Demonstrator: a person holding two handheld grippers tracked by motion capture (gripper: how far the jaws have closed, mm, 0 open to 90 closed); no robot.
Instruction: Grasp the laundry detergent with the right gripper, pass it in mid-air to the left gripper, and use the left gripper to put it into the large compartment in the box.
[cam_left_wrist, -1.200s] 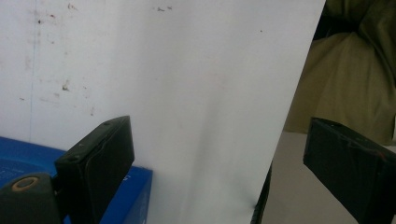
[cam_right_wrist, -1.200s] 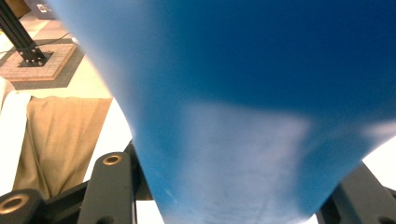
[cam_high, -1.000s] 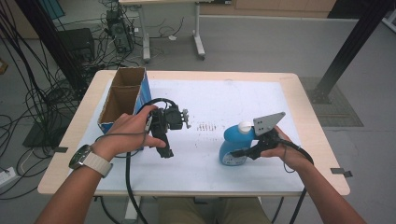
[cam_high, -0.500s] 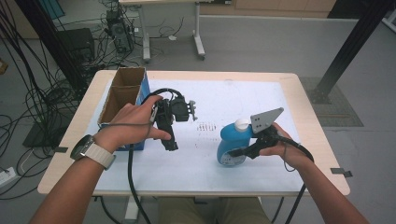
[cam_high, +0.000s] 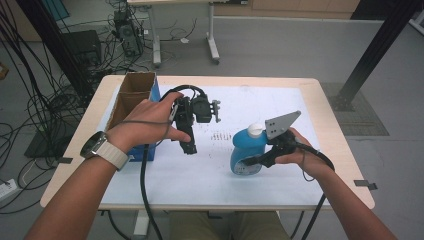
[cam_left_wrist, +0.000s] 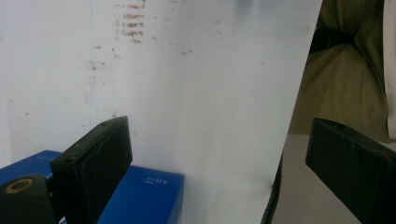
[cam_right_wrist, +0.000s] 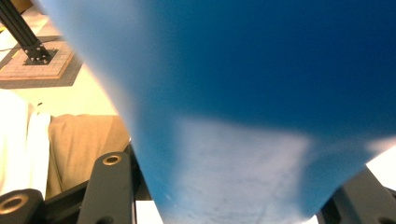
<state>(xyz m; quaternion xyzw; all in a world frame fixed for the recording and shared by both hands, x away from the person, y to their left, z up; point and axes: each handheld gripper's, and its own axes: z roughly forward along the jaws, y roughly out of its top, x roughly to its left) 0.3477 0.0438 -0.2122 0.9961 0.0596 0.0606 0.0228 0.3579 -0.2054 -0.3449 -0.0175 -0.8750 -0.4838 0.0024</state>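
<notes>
One blue bottle sits in the right gripper, squeezed tight, right of the box. Left gripper hangs open, empty. Next, I think, carry the bottle to the box.

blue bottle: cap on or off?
On. The blue bottle, gripped by the right gripper, has its white cap seated on top in the high view.

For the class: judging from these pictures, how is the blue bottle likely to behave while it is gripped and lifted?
The blue bottle looks like smooth plastic, so it may slip or flex a little between the jaws of the right gripper. It is held low on the body with its white cap above, so it could tip. How full, and so how heavy, it is cannot be told.
</notes>
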